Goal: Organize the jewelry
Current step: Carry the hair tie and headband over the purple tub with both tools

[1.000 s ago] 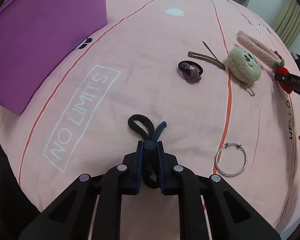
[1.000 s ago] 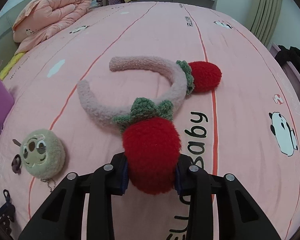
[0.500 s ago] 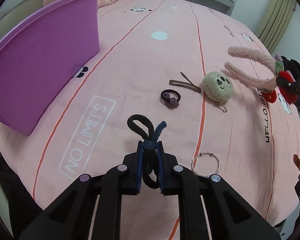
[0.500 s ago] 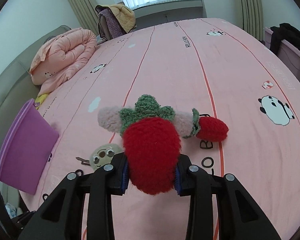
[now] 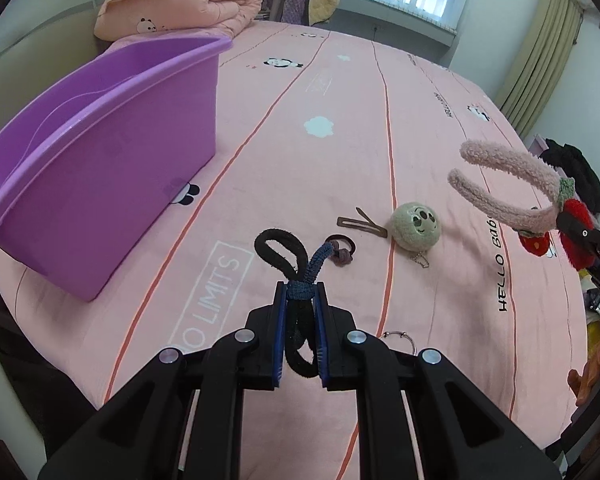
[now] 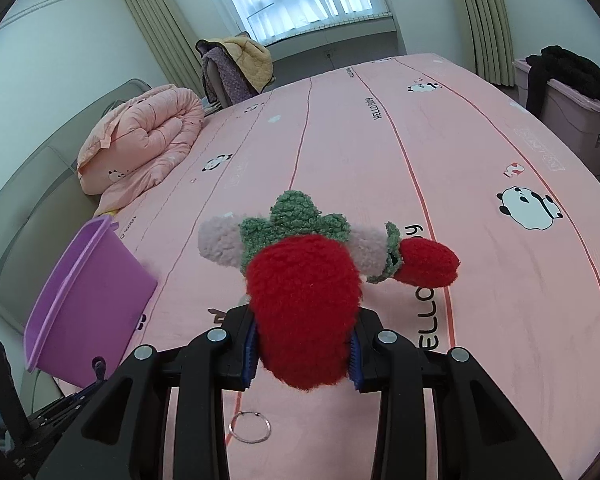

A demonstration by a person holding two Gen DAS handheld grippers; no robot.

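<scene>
Pink bedsheet (image 5: 380,168) fabric, printed with pandas and lettering, fills both views. In the left wrist view, the left gripper (image 5: 300,300) is clamped on a black and blue hair tie (image 5: 288,256) at lower centre; the tie's black loop and blue tail project past the fingertips. A purple bin (image 5: 112,160) is seen at the left of the frame. Right of centre, a dark hair tie (image 5: 342,250), a brown hair clip (image 5: 360,224) and a round plush charm (image 5: 416,226) are laid on the sheet. A silver ring (image 5: 400,340) is partly hidden just beside the right finger. In the right wrist view, the right gripper (image 6: 302,344) is closed on the red strawberry pompom of a fluffy pink headband (image 6: 300,280), held above the sheet. The silver ring is seen at the bottom centre there.
</scene>
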